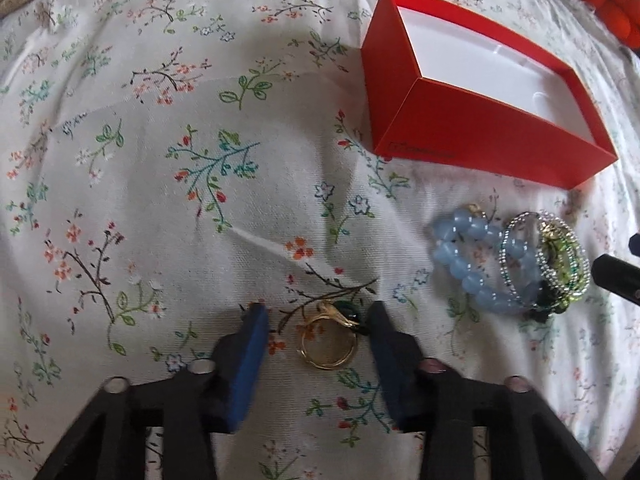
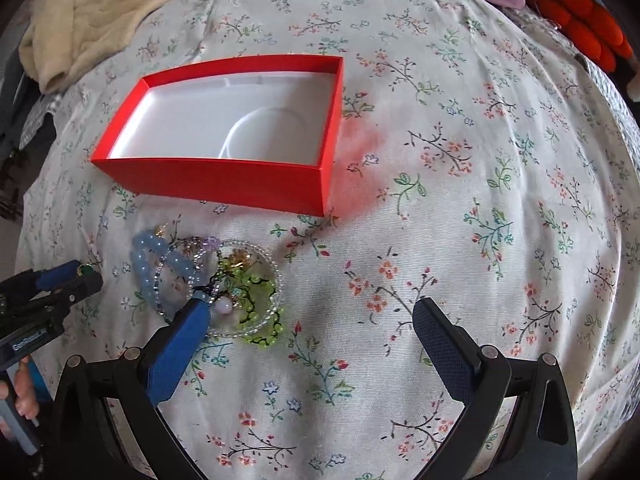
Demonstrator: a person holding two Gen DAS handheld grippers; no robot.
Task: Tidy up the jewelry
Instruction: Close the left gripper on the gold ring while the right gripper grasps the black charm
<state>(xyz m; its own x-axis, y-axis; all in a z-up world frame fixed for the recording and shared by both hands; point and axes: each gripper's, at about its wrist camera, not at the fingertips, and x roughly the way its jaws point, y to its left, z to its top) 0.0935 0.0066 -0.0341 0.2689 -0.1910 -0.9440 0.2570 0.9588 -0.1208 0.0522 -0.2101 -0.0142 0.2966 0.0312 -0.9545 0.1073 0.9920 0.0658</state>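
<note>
- The left gripper (image 1: pixel 318 312) points steeply down at the bed (image 1: pixel 160 200), its blue pads partly closed around a gold ring (image 1: pixel 328 344) with a dark green stone. The right-hand pad touches or nearly touches the stone; the left-hand pad stands clear of the band, so the ring is between the jaws but not pinched.
- The ring lies flat on the floral bedspread, near the front edge of the bed as the left wrist camera sees it.
- The right gripper (image 2: pixel 316 312) is spread wide and holds nothing — its left pad (image 2: pixel 180 344) rests at or over the edge of a heap of bracelets (image 2: pixel 224 288), while the other pad stands over bare cloth.
- The heap — pale blue beads, clear seed-bead loops, green beads — lies just beside the ring, between it and the red box (image 2: pixel 224 176).
- The red box sits open and upright behind the bracelets, its white inside showing nothing in it.
- A cream blanket (image 2: pixel 92 12) and an orange cushion (image 2: pixel 580 20) lie at the bed's far corners.
- In the right wrist view, fingers (image 2: pixel 26 396) grasp the left gripper's handle at the left edge; both tools tilt steeply down.
</note>
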